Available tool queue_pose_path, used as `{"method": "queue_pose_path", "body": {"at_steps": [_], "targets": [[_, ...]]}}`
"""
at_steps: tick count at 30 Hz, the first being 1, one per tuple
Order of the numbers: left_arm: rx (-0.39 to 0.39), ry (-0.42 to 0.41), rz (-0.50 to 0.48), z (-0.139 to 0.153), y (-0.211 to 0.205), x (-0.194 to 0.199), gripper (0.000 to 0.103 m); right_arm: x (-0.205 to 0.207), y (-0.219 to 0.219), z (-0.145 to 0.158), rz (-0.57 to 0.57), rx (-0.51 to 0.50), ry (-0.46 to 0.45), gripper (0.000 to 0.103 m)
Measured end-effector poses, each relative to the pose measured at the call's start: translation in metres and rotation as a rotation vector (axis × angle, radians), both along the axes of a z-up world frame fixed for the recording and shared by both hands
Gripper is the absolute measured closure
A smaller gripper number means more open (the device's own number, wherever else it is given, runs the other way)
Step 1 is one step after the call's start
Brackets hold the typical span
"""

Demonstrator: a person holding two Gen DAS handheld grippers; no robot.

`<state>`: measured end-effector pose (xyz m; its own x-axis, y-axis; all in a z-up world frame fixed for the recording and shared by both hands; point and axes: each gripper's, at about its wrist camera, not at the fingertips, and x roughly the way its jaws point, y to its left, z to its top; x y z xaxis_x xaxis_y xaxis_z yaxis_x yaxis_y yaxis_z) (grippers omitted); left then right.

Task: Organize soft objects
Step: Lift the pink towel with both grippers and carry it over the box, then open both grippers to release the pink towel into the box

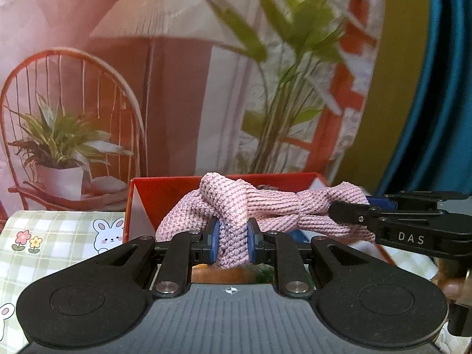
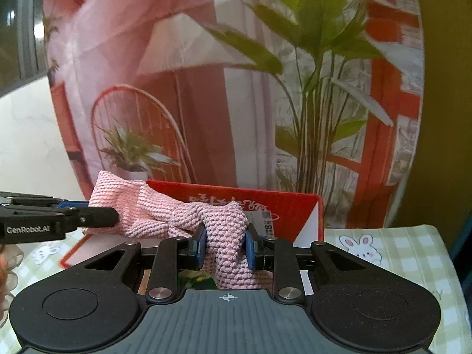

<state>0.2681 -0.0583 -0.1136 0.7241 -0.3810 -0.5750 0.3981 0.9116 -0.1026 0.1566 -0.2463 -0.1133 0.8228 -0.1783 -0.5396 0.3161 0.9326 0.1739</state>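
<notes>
Left wrist view shows the left tongs [image 1: 233, 246] squeezing a pink knitted cloth [image 1: 236, 206]. The blue pads [image 1: 216, 243] press on it from both sides. The cloth is bunched up and stretches across to the right tongs [image 1: 348, 214], which come in from the right side and pinch its other end. The cloth hangs in the air between the two tongs, just in front of a red box [image 1: 165, 191]. The red box sits on a tabletop [image 1: 53, 236] with a green checked cover that has bunnies and flowers on it.

Right wrist view shows the right tongs [image 2: 225, 249] closed tight on the same pink knitted cloth [image 2: 218, 227]. The left tongs [image 2: 109, 216] reach in from the left and hold the far end. The red box [image 2: 295, 209] is behind the cloth, with white writing on its wall. Behind it all hangs a big picture backdrop [image 2: 206, 88] with a chair, a lamp and green plants.
</notes>
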Motion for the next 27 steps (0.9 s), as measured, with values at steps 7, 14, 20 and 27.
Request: {"method": "queue_pose_path", "body": {"at_steps": [7, 14, 20, 27], "targets": [[0.052, 0.07, 0.007, -0.022, -0.008, 0.038, 0.083, 0.052, -0.016, -0.024, 0.006, 0.005, 0.106, 0.079], [0.055, 0.141, 0.0, -0.04, -0.005, 0.062, 0.083, 0.081, -0.03, -0.045, -0.003, 0.041, 0.195, 0.079], [0.049, 0.165, -0.007, -0.047, -0.004, 0.07, 0.082, 0.092, -0.035, -0.052, -0.007, 0.048, 0.237, 0.079], [0.058, 0.156, -0.006, -0.045, -0.005, 0.067, 0.048, 0.092, -0.036, -0.054, -0.05, 0.04, 0.243, 0.066]]}}
